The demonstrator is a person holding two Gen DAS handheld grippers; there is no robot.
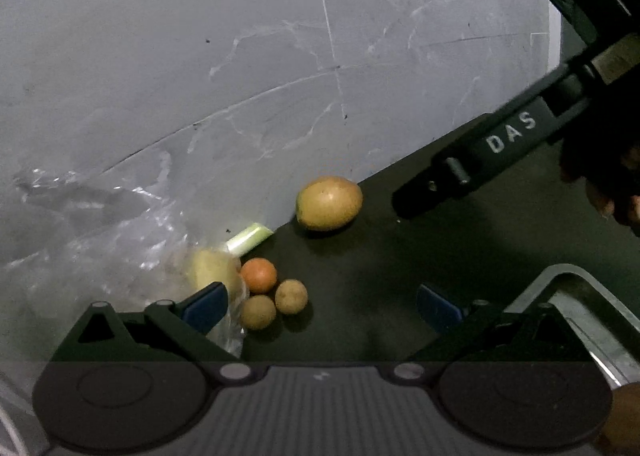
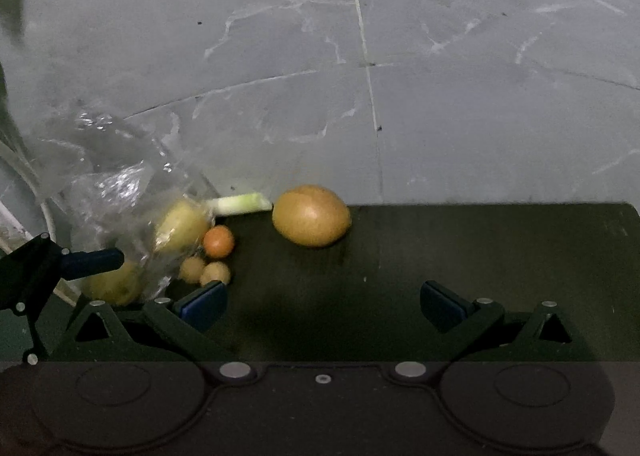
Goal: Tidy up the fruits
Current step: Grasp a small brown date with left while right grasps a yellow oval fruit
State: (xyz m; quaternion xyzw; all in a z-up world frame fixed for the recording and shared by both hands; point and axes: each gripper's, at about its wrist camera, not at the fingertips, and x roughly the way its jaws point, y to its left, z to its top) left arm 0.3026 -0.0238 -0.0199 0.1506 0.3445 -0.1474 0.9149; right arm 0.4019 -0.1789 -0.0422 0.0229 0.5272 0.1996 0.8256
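The right gripper [image 2: 324, 306], fingers spread and empty, is facing a large yellow-brown oval fruit [image 2: 311, 215] lying ahead of its gap, slightly left, long axis crosswise, near the dark counter [image 2: 480, 256] edge. The left gripper [image 1: 322, 304], fingers also spread, is hovering nearer the small round fruits [image 1: 276, 296]. Only the left view is showing a grey tray [image 1: 592, 296] at its right; only the right view, another yellow fruit [image 2: 116, 288] inside the clear plastic bag [image 2: 108, 184].

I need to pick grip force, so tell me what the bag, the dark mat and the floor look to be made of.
Bag: thin clear plastic film, glossy; it crinkles, throws white glints, and fruit shows through it.
Dark mat: matte, nearly black, with a rounded corner; possibly rubber or board, I cannot tell which.
Floor: grey tiles with pale veins and thin joint lines, looking like stone or ceramic.
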